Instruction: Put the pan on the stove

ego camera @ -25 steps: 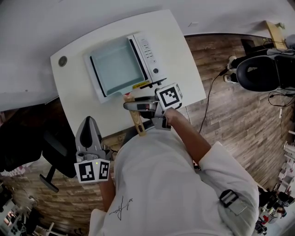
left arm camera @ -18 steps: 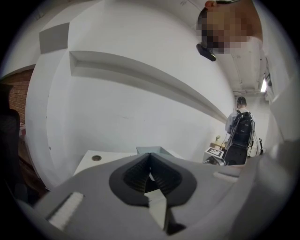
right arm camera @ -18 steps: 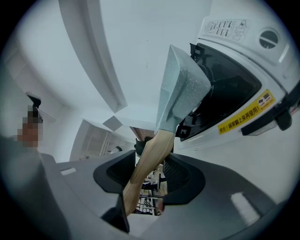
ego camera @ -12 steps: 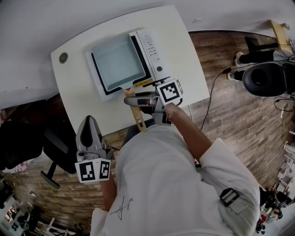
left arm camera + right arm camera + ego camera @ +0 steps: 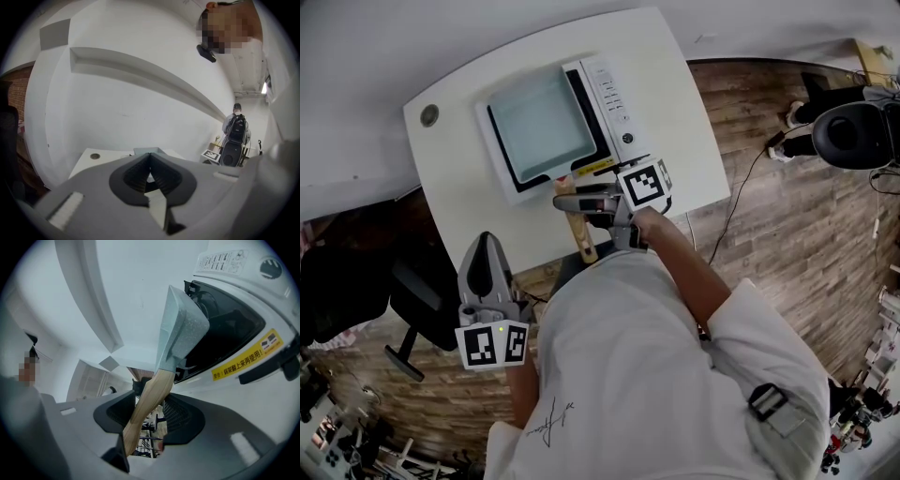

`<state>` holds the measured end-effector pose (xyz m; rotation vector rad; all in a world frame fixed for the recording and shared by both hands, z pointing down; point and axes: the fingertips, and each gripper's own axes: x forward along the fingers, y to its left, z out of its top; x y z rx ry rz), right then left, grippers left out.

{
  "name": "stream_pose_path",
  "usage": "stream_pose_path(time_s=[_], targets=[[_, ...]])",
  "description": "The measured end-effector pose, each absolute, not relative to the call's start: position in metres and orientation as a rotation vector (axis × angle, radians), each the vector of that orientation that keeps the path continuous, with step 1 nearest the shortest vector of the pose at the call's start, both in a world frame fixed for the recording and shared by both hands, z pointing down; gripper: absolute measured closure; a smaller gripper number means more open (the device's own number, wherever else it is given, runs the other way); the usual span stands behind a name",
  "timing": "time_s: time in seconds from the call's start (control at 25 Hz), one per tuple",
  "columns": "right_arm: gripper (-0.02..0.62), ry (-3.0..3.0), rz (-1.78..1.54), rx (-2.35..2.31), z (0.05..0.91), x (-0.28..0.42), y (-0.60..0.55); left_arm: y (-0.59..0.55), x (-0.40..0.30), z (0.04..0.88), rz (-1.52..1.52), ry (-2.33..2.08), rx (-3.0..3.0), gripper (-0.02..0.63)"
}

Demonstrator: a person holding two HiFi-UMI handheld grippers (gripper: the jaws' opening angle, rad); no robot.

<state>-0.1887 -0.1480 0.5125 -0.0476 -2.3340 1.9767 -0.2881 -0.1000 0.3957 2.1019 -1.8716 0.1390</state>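
A square pale-green pan rests on the white stove on the white table. Its wooden handle juts over the front edge toward me. My right gripper reaches across that handle from the right. In the right gripper view the handle runs up between the jaws of the right gripper, close to the left pad with a gap at the right one, so they stand open. My left gripper hangs off the table's front left, shut and empty, as the left gripper view also shows it.
The stove's control strip faces right. A round cable hole sits at the table's far left corner. On the wood floor are a black chair to the right, a dark chair to the left and a cable.
Only the head camera has drifted a little. The pan, the stove and both grippers keep their places relative to one another.
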Motion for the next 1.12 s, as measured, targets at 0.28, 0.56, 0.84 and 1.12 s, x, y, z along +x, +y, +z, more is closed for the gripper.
stream_pose_path(time_s=[0.28,0.56,0.84,1.12], targets=[[0.42,-2.32,1.992,-0.031,0.52,-0.189,-0.147,-0.098,-0.287,0.394,0.135,-1.869,2.102,0.603],[0.406,-2.296,2.11,-0.017,0.52,-0.19,-0.151,-0.095,-0.282,0.396,0.119,-1.868,2.106,0.603],[0.39,-2.324,2.111,0.025,0.522,-0.181,-0.15,-0.093,-0.271,0.399,0.106,-1.837,2.137,0.603],[0.39,-2.355,2.116,0.112,0.521,-0.163,-0.148,-0.085,-0.266,0.395,0.084,-1.828,2.159,0.603]])
